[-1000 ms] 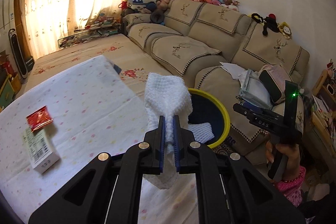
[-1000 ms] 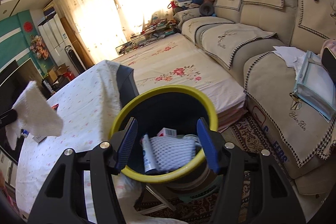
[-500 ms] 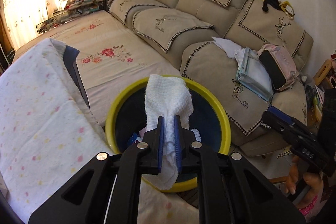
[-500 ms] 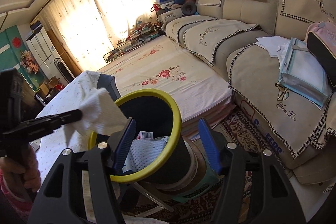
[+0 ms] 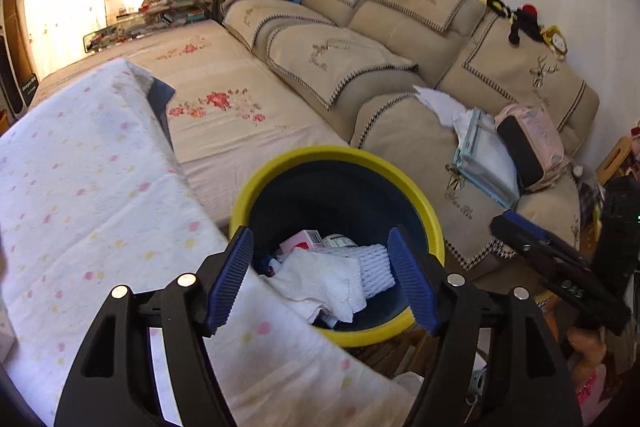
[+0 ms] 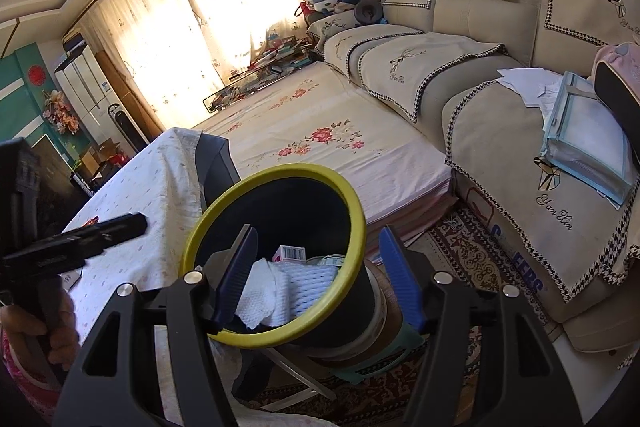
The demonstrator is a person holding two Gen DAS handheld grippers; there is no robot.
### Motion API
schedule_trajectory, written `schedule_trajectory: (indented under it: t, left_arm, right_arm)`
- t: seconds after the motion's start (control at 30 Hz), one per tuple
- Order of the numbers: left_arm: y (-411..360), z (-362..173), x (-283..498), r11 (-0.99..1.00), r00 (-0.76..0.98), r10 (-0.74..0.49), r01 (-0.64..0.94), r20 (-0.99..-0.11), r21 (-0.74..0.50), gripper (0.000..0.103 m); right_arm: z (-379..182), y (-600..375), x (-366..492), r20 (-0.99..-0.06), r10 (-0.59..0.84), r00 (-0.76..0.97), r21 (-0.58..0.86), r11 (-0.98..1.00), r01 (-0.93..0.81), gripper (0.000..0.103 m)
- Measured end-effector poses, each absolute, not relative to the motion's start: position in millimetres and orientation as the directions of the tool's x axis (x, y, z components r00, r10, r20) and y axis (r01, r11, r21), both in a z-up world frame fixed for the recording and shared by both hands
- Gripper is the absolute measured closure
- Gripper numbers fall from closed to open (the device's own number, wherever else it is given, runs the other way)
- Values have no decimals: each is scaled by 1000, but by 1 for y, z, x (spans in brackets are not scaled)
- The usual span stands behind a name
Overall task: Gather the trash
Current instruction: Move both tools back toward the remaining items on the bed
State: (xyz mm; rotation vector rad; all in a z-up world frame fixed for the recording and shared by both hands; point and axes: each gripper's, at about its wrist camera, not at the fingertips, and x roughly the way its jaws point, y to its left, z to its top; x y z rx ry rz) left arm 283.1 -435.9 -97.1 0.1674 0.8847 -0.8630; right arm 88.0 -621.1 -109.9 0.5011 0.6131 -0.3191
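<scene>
The white paper towel [image 5: 320, 279] lies loose on top of the other rubbish inside the yellow-rimmed bin [image 5: 280, 163], heaped toward the rim nearest the cloth-covered table [image 5: 80, 187], so my worry is that a pull-back passing low over that rim could catch the towel or nudge the bin on its stand. The left gripper [image 5: 326, 281] hangs just above the bin's mouth; its jaws have just been opening and stand wide apart, holding nothing. The right gripper [image 6: 318, 279] sits partly spread astride the bin's near rim, the pads gripping nothing.
</scene>
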Motion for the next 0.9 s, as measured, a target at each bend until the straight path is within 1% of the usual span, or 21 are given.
schedule_trajectory:
  t: [0.1, 0.2, 0.37, 0.57, 0.67, 0.73, 0.83, 0.9]
  left_arm:
    - [-394, -78, 280, 689, 395, -605, 695, -691, -205, 27]
    - [-344, -62, 282, 732, 460, -592, 651, -662, -202, 23]
    - [-245, -48, 289, 836, 596, -514, 510, -618, -203, 21]
    - [-130, -50, 307, 939, 736, -341, 291, -585, -181, 19]
    - [-81, -60, 318, 975, 789, -220, 167, -573, -144, 17]
    - [-52, -70, 326, 988, 807, -143, 82, -573, -130, 17]
    - [-16, -89, 338, 991, 807, -60, -22, -587, -132, 17]
    - [-3, -101, 343, 988, 799, -43, -54, -599, -143, 17]
  right_arm:
    - [-108, -614, 93, -621, -130, 773, 343, 842, 417, 42]
    - [-106, -606, 101, -630, -117, 767, 337, 849, 406, 41]
    - [-101, -581, 120, -646, -81, 759, 323, 872, 367, 40]
    - [-90, -529, 158, -660, 17, 751, 323, 909, 264, 40]
    - [-81, -494, 181, -661, 71, 747, 314, 931, 189, 39]
    - [-72, -462, 201, -664, 106, 740, 288, 950, 122, 39]
    - [-59, -418, 234, -667, 168, 726, 268, 963, 24, 37]
    - [-48, -385, 260, -669, 213, 712, 251, 967, -53, 36]
